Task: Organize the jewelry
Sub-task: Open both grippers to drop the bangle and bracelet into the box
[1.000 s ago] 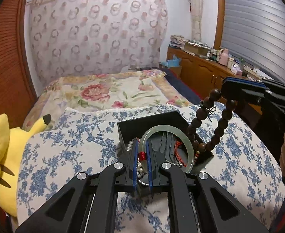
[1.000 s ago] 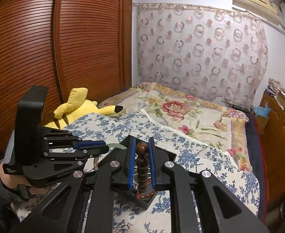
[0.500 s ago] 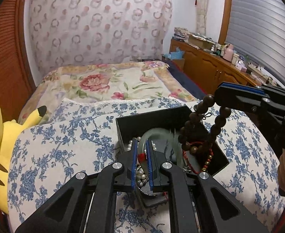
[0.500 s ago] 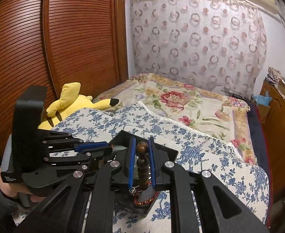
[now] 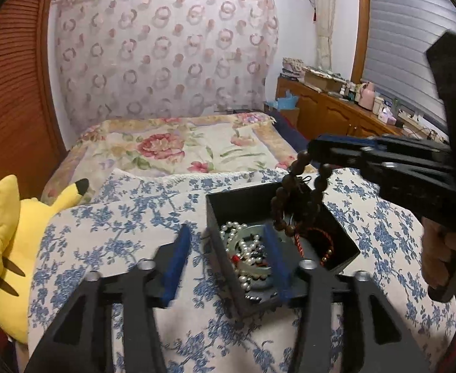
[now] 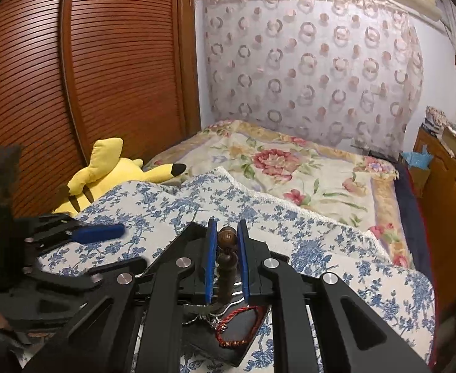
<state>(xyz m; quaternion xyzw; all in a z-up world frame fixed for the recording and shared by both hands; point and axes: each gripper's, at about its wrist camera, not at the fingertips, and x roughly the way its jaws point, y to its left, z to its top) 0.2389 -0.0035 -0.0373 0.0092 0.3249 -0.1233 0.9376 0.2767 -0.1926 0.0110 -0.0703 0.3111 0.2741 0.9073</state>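
Observation:
A black jewelry box (image 5: 224, 200) sits on the blue-flowered quilt. Inside lie a pale green jade bangle (image 5: 232, 242), a white pearl strand (image 5: 246, 256) and a red cord bracelet (image 5: 316, 237). My left gripper (image 5: 228, 256) is open and empty, its blue pads straddling the box's near left wall. My right gripper (image 6: 226, 253) is shut on a dark wooden bead bracelet (image 5: 296, 202) that hangs down into the box; the top bead (image 6: 227, 237) shows between its pads. The red bracelet also shows in the right wrist view (image 6: 243, 326).
A yellow Pikachu plush (image 5: 13, 239) lies at the quilt's left edge, by the slatted wooden wardrobe (image 6: 88, 77). A floral bedspread (image 5: 172, 149) lies behind. A wooden cabinet with clutter (image 5: 336, 105) stands on the right.
My left gripper has opened, let go of the jade bangle into the box and drawn back. My right gripper still holds the wooden bead bracelet, now lower in the box.

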